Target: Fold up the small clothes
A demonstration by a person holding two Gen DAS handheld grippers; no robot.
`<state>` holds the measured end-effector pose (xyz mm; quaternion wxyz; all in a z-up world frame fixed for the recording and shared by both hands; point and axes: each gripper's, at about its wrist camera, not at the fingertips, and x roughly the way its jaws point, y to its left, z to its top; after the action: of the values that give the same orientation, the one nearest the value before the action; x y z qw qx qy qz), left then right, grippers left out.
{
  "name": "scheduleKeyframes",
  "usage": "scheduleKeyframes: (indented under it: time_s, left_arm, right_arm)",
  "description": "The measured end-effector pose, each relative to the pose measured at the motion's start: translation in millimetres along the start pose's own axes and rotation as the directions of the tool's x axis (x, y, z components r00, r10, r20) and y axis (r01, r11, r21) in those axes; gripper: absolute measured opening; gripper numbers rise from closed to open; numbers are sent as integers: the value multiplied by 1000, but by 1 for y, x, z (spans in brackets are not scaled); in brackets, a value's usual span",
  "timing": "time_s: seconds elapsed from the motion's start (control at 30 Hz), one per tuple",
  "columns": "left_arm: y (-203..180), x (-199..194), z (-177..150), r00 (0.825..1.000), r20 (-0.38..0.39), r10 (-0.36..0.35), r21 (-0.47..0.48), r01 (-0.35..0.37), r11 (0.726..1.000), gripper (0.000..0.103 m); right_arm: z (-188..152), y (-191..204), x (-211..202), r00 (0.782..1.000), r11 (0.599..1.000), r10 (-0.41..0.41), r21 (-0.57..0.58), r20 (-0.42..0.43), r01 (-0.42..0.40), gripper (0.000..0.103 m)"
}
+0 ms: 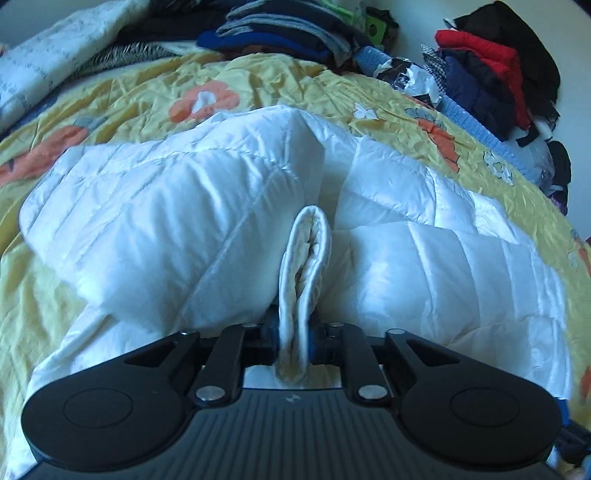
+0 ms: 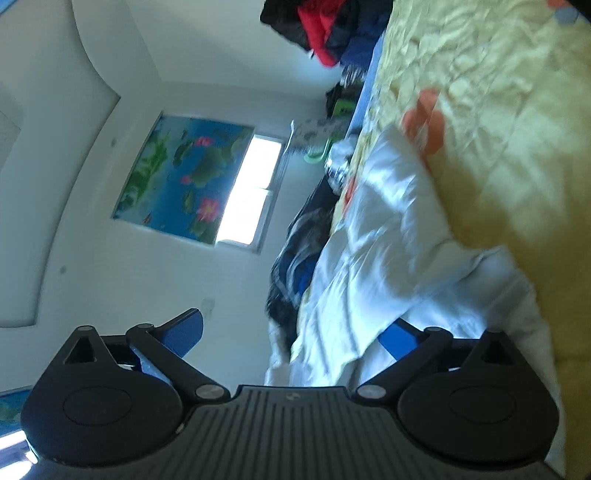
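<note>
A white quilted padded garment (image 1: 184, 206) lies bunched on the yellow flowered bedspread (image 1: 295, 85). My left gripper (image 1: 294, 334) points down at it and is shut on a folded, rounded hem of the garment (image 1: 303, 258), which stands up between the blue pads. The right wrist view is rolled on its side. My right gripper (image 2: 291, 336) stands wide open there, with one blue finger (image 2: 184, 332) in the air and the other (image 2: 399, 339) against the white garment (image 2: 388, 236). Nothing is pinched between its jaws.
Folded dark and blue clothes (image 1: 280, 33) are stacked at the far edge of the bed. A heap of red, navy and black clothes (image 1: 491, 74) sits at the far right. A white patterned cloth (image 1: 55, 55) lies far left. A window (image 2: 251, 192) and a picture (image 2: 184, 177) are on the wall.
</note>
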<state>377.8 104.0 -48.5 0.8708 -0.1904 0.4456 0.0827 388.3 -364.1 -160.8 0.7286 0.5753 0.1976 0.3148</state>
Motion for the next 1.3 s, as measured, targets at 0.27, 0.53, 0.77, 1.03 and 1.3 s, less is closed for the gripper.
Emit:
scheduleKeyframes:
  time_s: [0.27, 0.53, 0.77, 1.03, 1.3]
  left_arm:
    - [-12, -73, -12, 968, 245, 52, -27, -47, 999, 60]
    - [-94, -79, -54, 831, 552, -74, 354, -153, 923, 85]
    - [-129, -3, -61, 876, 480, -44, 519, -243, 820, 85]
    - [-89, 37, -52, 910, 414, 27, 413, -214, 885, 95]
    - [-64, 54, -37, 968, 250, -14, 314, -67, 947, 96]
  right_arm:
    - [-13, 27, 14, 939, 981, 189, 5, -289, -196, 102]
    - [-2, 16, -3, 987, 986, 163, 25, 5, -163, 103]
    - [11, -20, 8, 995, 977, 103, 186, 2, -101, 96]
    - [7, -19, 10, 995, 985, 95, 147, -11, -92, 94]
    - [4, -7, 8, 998, 999, 39, 13, -46, -39, 96]
